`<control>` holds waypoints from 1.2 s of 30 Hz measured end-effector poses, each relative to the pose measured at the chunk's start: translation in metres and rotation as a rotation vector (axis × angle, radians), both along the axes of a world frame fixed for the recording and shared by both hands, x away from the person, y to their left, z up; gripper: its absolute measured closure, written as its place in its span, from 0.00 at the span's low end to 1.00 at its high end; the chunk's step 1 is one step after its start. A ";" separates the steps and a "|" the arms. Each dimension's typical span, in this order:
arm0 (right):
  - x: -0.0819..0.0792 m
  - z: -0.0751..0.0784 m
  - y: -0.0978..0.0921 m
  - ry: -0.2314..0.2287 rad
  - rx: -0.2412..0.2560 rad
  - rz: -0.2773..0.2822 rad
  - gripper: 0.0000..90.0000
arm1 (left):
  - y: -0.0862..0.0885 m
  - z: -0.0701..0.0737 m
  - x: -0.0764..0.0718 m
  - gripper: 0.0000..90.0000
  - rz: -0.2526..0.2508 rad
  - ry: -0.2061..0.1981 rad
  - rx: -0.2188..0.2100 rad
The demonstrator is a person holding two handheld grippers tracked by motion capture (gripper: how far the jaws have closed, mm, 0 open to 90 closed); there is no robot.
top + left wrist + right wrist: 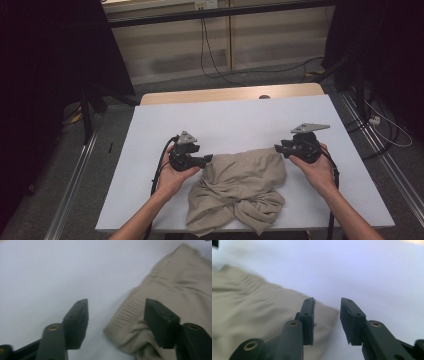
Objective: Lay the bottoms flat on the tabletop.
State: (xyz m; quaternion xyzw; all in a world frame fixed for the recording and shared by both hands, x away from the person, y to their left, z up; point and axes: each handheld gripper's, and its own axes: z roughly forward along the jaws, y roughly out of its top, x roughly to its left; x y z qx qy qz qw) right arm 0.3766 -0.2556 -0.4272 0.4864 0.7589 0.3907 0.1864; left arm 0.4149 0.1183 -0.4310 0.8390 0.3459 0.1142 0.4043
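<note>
2 grippers, left (206,159) and right (278,148), are held open and empty at the far corners of the cloth (240,192), crumpled at the table's (240,117) near edge. Each ribbed corner should be taken fully between the jaws before being closed on, so 1 layer is lifted and spread evenly.

Both forearms come in from the bottom, the left hand (172,172) holding the left gripper (206,160) with jaws wide apart, the right hand (315,167) holding the right gripper (278,148) with jaws a little apart, both pointing inward.
</note>
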 end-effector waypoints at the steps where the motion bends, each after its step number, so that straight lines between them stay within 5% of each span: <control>1: 0.004 -0.006 -0.004 0.019 0.028 -0.017 0.73 | 0.000 -0.003 0.002 0.52 0.010 0.024 -0.021; 7: 0.012 -0.023 -0.008 0.073 0.051 -0.026 0.73 | 0.009 -0.014 -0.001 0.64 0.024 0.055 -0.018; 12: 0.016 -0.031 0.001 0.108 0.018 -0.004 0.75 | 0.015 -0.024 0.003 0.66 0.036 0.099 -0.037; 18: 0.014 -0.030 0.005 0.076 -0.009 -0.002 0.94 | 0.010 -0.027 0.002 0.65 0.024 0.142 -0.063; 22: 0.013 -0.028 0.001 0.063 -0.021 -0.031 0.95 | 0.008 -0.028 0.001 0.65 0.028 0.136 -0.056; 27: 0.013 -0.026 -0.007 0.036 -0.035 -0.087 0.95 | 0.005 -0.029 0.002 0.77 0.008 0.152 -0.069; 36: 0.015 -0.030 -0.009 0.055 -0.012 -0.068 0.90 | 0.002 -0.029 0.009 0.96 0.000 0.171 -0.090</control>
